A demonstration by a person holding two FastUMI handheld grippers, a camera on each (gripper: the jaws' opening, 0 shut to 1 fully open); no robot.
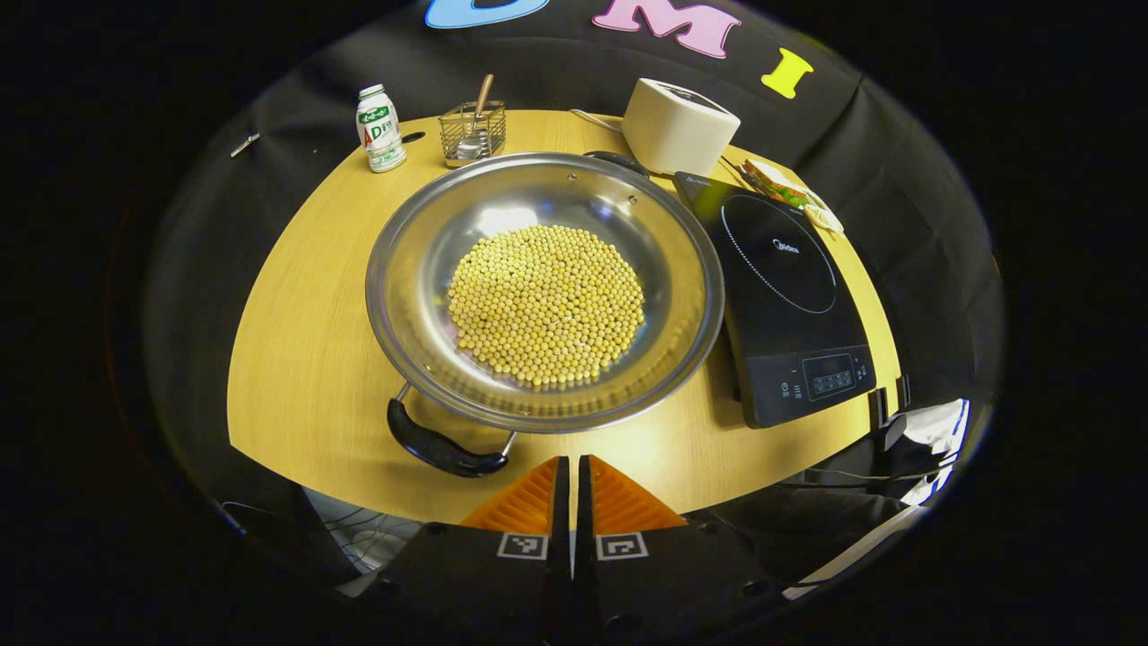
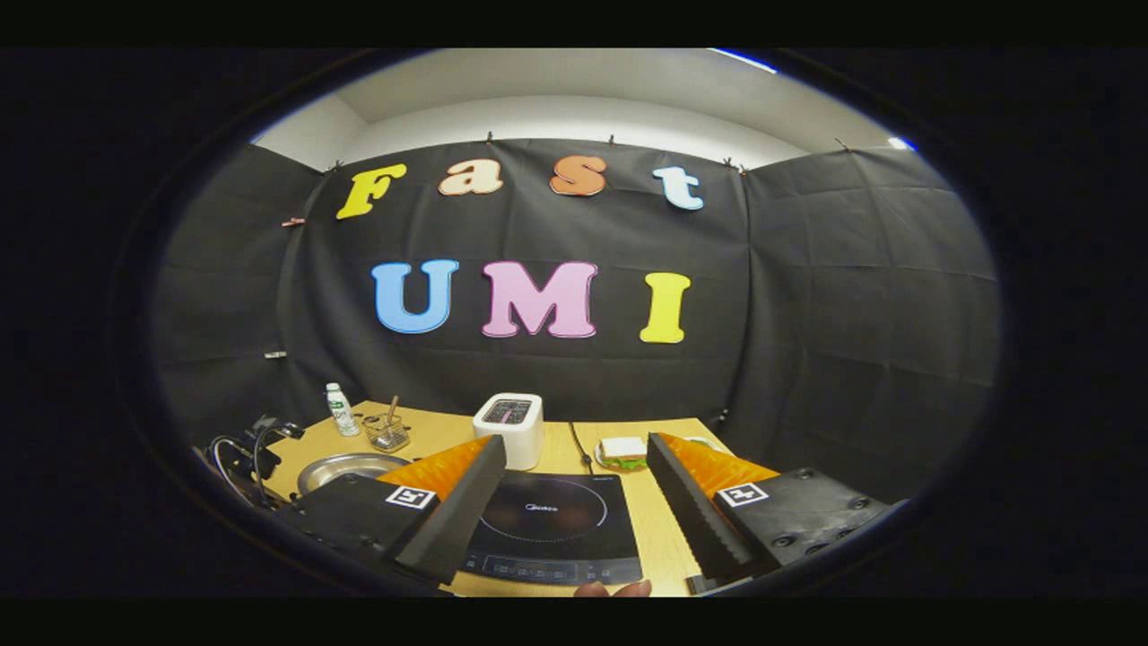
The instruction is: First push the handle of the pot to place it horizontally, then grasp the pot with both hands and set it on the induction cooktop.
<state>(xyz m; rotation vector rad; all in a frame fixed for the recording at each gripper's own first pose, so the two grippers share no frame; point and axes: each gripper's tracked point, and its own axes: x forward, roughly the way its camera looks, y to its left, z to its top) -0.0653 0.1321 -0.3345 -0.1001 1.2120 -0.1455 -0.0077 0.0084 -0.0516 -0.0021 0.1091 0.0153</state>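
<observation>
A wide steel pot (image 1: 408, 269) full of yellow beans sits mid-table in the left gripper view. Its black near handle (image 1: 439, 449) points toward the front-left edge, and the far handle (image 1: 619, 161) peeks over the rim at the back. The black induction cooktop (image 1: 780, 305) lies just right of the pot. My left gripper (image 1: 571, 489) is shut with nothing in it and hovers at the table's front edge, slightly right of the near handle. In the right gripper view, my right gripper (image 2: 578, 502) stands open above the cooktop (image 2: 547, 525), with the pot (image 2: 345, 468) off to its left.
A white toaster (image 1: 677, 126) and a sandwich (image 1: 780, 188) sit behind the cooktop. A small bottle (image 1: 380, 128) and a wire basket (image 1: 473, 133) holding a spoon stand at the back left. Fingertips of a hand (image 2: 614, 588) show at the bottom of the right gripper view.
</observation>
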